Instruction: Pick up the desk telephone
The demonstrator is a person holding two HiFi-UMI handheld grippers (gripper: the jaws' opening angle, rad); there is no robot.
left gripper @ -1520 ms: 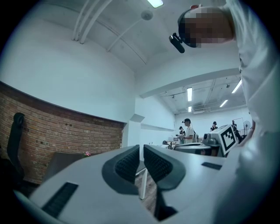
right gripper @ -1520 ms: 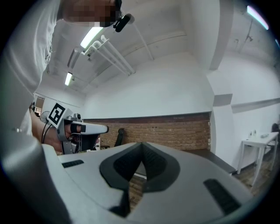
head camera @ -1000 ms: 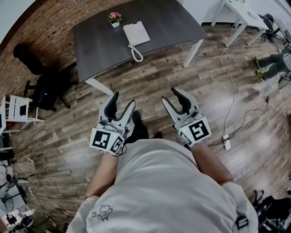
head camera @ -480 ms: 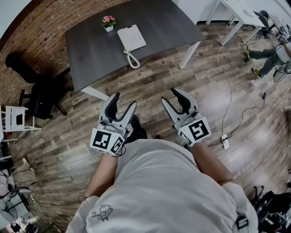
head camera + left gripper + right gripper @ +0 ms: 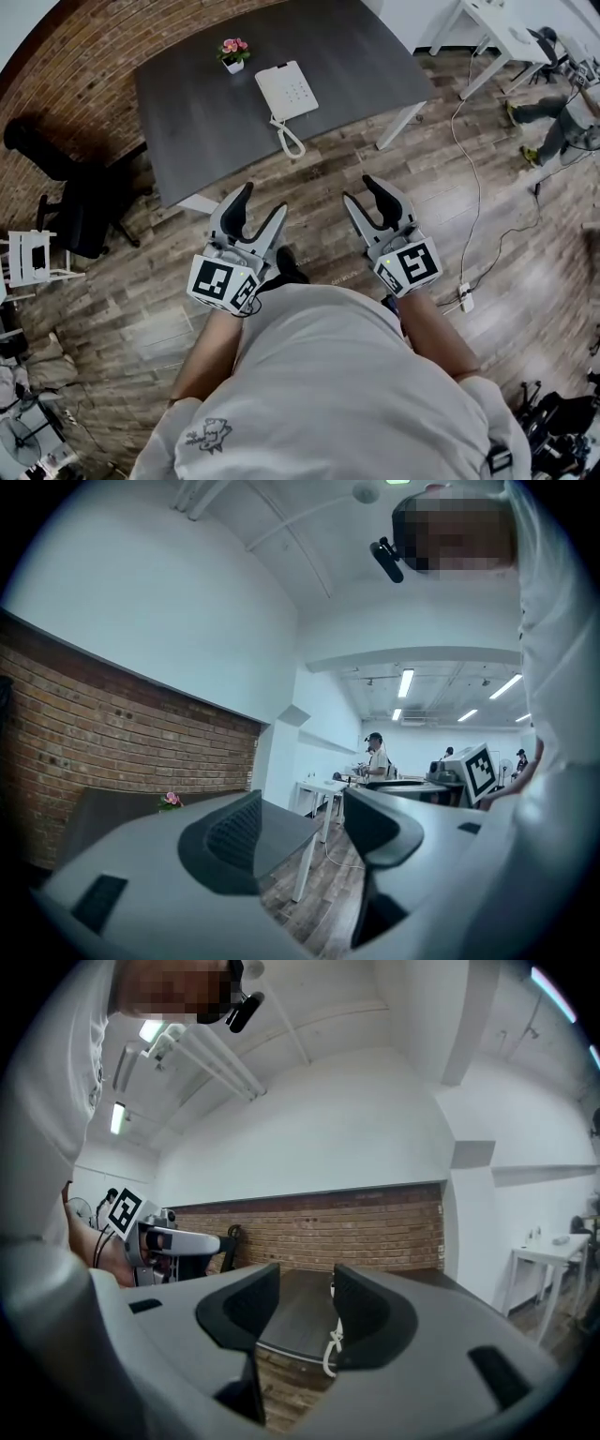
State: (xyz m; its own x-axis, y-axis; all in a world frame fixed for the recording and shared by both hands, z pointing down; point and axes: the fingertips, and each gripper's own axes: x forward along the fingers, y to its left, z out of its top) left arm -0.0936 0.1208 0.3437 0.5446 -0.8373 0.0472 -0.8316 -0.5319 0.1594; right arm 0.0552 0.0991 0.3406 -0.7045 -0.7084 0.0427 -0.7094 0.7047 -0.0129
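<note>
The white desk telephone point(image 5: 286, 92) lies flat on a dark grey table point(image 5: 197, 122), and its coiled cord point(image 5: 291, 141) reaches the table's near edge. My left gripper point(image 5: 262, 202) and right gripper point(image 5: 361, 190) are held side by side over the wooden floor, short of the table, both pointing at it. Each is open with nothing between its jaws. In the right gripper view the cord point(image 5: 331, 1349) hangs over the table edge point(image 5: 300, 1316), seen between the open jaws of my right gripper point(image 5: 305, 1297). The left gripper point(image 5: 305, 822) looks past the table's corner point(image 5: 281, 827).
A small pot of pink flowers point(image 5: 234, 52) stands on the table behind the phone. A black office chair point(image 5: 80, 197) is at the left. A white desk point(image 5: 506, 23) is at the far right, a person point(image 5: 562, 122) beside it. A cable and power strip point(image 5: 466, 292) lie on the floor.
The table and phone have come nearer in the head view. Both grippers have moved forward together toward the table, jaws unchanged.
</note>
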